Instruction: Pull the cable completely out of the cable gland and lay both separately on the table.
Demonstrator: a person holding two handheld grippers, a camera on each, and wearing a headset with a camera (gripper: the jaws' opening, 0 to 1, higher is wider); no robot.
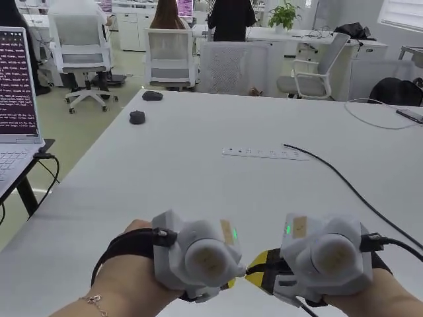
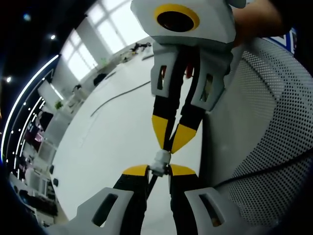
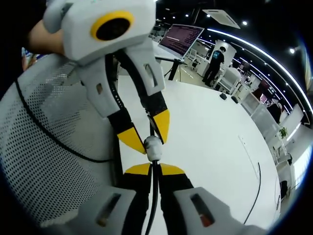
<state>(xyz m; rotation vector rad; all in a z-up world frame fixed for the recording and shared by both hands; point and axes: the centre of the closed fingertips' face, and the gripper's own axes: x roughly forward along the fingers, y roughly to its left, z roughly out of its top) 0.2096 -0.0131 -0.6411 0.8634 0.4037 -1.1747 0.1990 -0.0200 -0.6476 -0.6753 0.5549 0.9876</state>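
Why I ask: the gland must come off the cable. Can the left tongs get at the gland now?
Probably yes: the gland sits at the tips of the left tongs, which look shut on it. The right tongs pinch the cable just beyond, leaving the gland uncovered.

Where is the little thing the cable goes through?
At the near edge of the big white table, the left tongs and right tongs meet tip to tip. The cable gland is the small pale knob between their yellow tips, the only light piece on the black cable.
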